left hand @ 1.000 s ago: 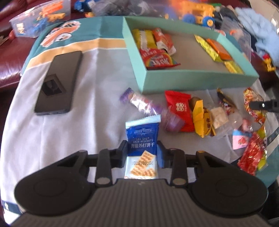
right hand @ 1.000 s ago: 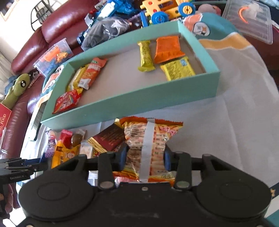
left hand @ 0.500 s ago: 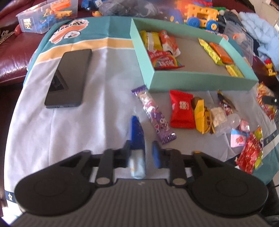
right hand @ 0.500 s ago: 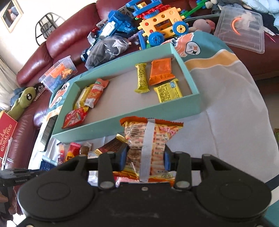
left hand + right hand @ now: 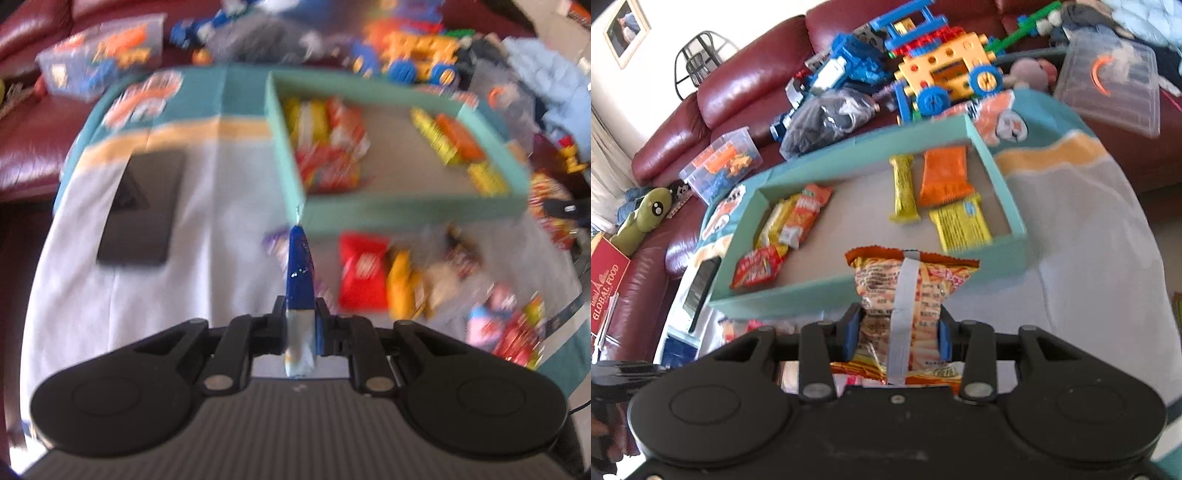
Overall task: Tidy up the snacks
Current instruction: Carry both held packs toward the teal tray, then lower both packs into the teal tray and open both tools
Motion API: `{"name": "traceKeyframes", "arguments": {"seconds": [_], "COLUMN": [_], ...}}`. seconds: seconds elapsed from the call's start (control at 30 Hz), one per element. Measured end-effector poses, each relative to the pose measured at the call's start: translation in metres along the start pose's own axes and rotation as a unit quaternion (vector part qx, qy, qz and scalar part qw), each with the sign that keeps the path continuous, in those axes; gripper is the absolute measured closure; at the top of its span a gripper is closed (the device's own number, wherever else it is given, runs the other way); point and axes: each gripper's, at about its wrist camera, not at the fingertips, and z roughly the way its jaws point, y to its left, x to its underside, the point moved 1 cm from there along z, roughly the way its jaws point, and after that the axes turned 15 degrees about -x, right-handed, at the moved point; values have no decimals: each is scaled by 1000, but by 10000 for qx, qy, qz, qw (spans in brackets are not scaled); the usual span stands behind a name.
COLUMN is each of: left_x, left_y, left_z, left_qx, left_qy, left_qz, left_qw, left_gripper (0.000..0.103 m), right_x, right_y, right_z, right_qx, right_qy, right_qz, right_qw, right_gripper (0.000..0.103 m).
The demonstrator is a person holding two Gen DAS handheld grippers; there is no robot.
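My left gripper (image 5: 300, 325) is shut on a blue biscuit packet (image 5: 300, 275), held edge-on above the grey cloth, pointing at the near left corner of the teal box (image 5: 406, 210). The left wrist view is blurred. My right gripper (image 5: 897, 338) is shut on an orange snack bag (image 5: 905, 291), lifted in front of the teal box's (image 5: 798, 299) near wall. The box holds several snacks at its left end (image 5: 790, 225) and right end (image 5: 945, 195). Loose snacks (image 5: 391, 273) lie on the cloth before the box.
A black phone (image 5: 142, 206) lies on the cloth left of the box. Toy vehicles (image 5: 942, 77), a dark bag (image 5: 827, 118) and clear plastic bins (image 5: 720, 166) crowd the red sofa behind. The right gripper's tip shows at the left wrist view's right edge (image 5: 565, 208).
The left gripper closed on the blue packet, turned it edge-on and lifted it toward the box. The right gripper rose higher with the orange bag, now looking down into the box.
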Motion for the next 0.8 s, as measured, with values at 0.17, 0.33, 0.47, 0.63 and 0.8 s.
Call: {"name": "traceKeyframes", "arguments": {"seconds": [0.17, 0.33, 0.47, 0.63, 0.8], "left_x": [-59, -110, -127, -129, -126], "left_y": [-29, -59, -85, -94, -89], "left_z": [0, 26, 48, 71, 80], "left_qx": [309, 583, 620, 520, 201], "left_qy": [-470, -536, -452, -282, -226], "left_qz": [-48, -145, 27, 64, 10], "left_qw": [9984, 9968, 9970, 9982, 9995], "left_gripper": [90, 89, 89, 89, 39], "right_x": [-42, -71, -76, -75, -75], "right_y": [4, 2, -6, -17, -22], "right_z": [21, 52, 76, 92, 100], "right_qx": [-34, 5, 86, 85, 82], "right_qy": [-168, -111, 72, 208, 306], "right_qz": [-221, -346, -359, -276, -186], "right_qw": [9996, 9993, 9993, 9994, 9993], "right_gripper": [64, 64, 64, 64, 56]}}
